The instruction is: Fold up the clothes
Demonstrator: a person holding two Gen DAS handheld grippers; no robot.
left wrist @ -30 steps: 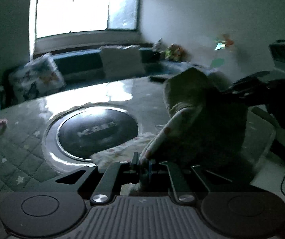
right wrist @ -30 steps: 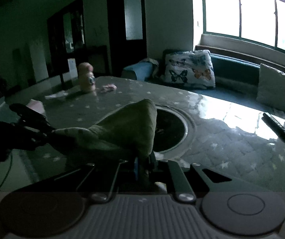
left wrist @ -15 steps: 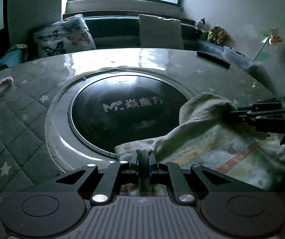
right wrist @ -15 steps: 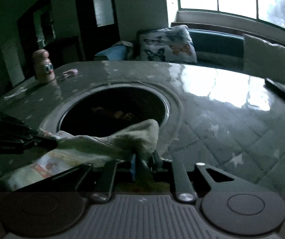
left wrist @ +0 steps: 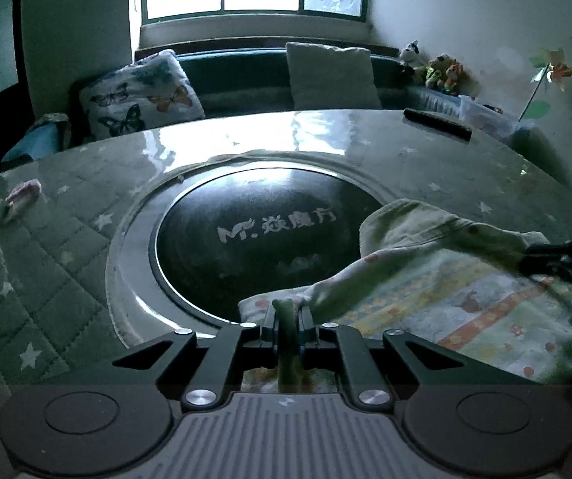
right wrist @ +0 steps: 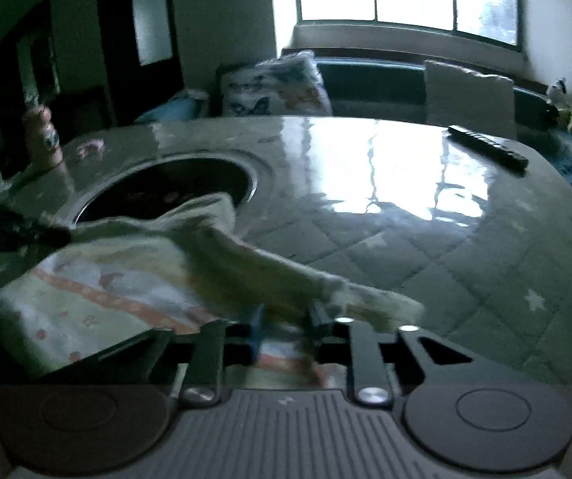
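Note:
A small pale patterned garment (left wrist: 457, 299) lies on the quilted round table, partly over the dark round centre plate (left wrist: 262, 235). My left gripper (left wrist: 287, 319) is shut on a fold of the garment at its near left corner. In the right wrist view the garment (right wrist: 118, 279) spreads to the left, and a sleeve (right wrist: 305, 279) drapes across my right gripper (right wrist: 284, 327), whose jaws stand apart with cloth between them. The right gripper shows at the right edge of the left wrist view (left wrist: 565, 259), touching the cloth; the left one shows at the left of the right wrist view (right wrist: 10, 227).
A black remote (left wrist: 437, 123) lies at the table's far right, also in the right wrist view (right wrist: 489, 145). A pink scrap (left wrist: 22, 195) and a small figurine (right wrist: 44, 135) sit at the far left. Cushions (left wrist: 142, 95) line a bench under the window.
The garment came down from hanging in the air onto the table. Both grippers lowered with it. The right gripper's jaws have opened and the sleeve has slid over them.

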